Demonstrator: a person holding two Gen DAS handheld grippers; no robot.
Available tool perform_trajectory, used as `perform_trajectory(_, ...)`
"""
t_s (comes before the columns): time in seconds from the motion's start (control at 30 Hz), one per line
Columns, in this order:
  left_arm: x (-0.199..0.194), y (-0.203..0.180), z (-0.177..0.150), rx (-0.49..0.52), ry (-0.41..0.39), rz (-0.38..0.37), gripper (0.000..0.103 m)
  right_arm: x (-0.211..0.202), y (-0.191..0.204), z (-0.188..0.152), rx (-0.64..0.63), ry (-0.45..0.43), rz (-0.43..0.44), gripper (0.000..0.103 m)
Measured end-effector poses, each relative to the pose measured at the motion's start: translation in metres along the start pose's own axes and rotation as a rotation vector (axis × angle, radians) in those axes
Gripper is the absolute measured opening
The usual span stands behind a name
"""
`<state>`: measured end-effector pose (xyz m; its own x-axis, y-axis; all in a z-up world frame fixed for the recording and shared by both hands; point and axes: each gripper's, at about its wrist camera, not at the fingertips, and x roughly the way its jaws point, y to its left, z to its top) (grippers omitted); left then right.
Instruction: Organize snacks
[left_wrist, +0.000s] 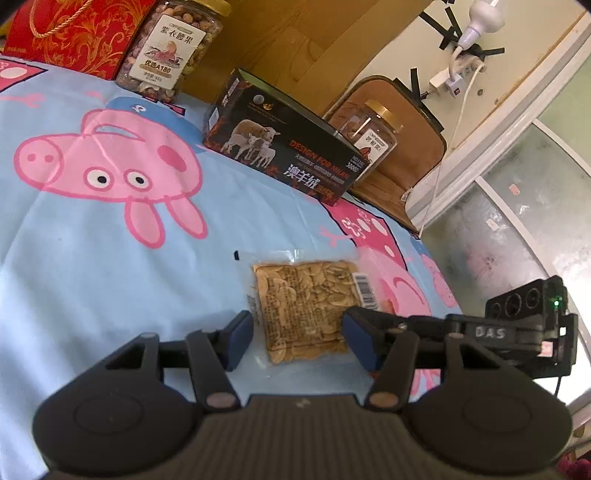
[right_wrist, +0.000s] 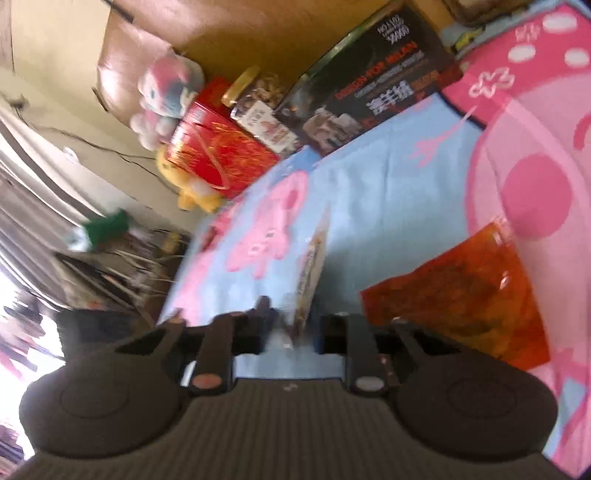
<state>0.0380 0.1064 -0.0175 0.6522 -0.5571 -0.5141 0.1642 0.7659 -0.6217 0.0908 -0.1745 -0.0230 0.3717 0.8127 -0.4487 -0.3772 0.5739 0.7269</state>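
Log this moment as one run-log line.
left tool: open, straddling seed packet on bedsheet | right tool: shut on snack packet, lifted edge-on

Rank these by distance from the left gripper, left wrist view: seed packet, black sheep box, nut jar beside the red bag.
1. Seed packet, flat on the sheet between the left gripper fingers.
2. Black sheep box, farther back, centre.
3. Nut jar, farthest, upper left beside the red bag.

your seed packet is clear glossy plastic film, sitting on a soft matt cotton-looking sheet. the black box looks like printed cardboard with a slight sheen. the orange bag is shiny see-through plastic. both jars look like clear plastic.
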Motion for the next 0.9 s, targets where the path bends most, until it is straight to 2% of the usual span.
perform_trajectory(0.07, 0.0, 0.003, 0.002, -0.021, 0.008, -0.013, 0.055, 0.001, -0.001, 0.0, 0.015, -0.002, -0.006, 0.012)
perform_trajectory(0.17, -0.002, 0.012, 0.006, -0.089, 0.018, -0.049, 0.056, -0.007, -0.016, 0.005, 0.104, -0.024, 0.053, 0.011)
perform_trajectory(0.23, -0.004, 0.015, 0.008, -0.115, 0.018, -0.079, 0.056, -0.015, -0.031, 0.008, 0.171, -0.029, 0.106, 0.011)
perform_trajectory(0.37, -0.005, 0.013, 0.013, -0.143, 0.012, -0.16, 0.056, -0.024, -0.05, 0.008, 0.299, -0.034, 0.269, 0.011)
perform_trajectory(0.43, -0.002, 0.008, 0.016, -0.144, 0.014, -0.19, 0.05, -0.025, -0.048, 0.009, 0.311, -0.037, 0.312, 0.011)
perform_trajectory(0.5, 0.003, 0.001, 0.019, -0.126, 0.026, -0.193, 0.028, -0.026, -0.045, 0.01, 0.297, -0.037, 0.31, 0.012)
perform_trajectory(0.57, 0.007, -0.005, 0.023, -0.105, 0.026, -0.164, 0.027, -0.026, -0.041, 0.012, 0.277, -0.039, 0.291, 0.012)
perform_trajectory(0.7, 0.018, -0.015, 0.041, -0.079, 0.037, -0.154, 0.025, -0.031, -0.04, 0.025, 0.242, -0.059, 0.247, 0.012)
perform_trajectory(0.9, 0.039, -0.043, 0.098, 0.014, 0.01, -0.142, 0.025, -0.037, -0.026, 0.072, 0.142, -0.132, 0.191, 0.014)
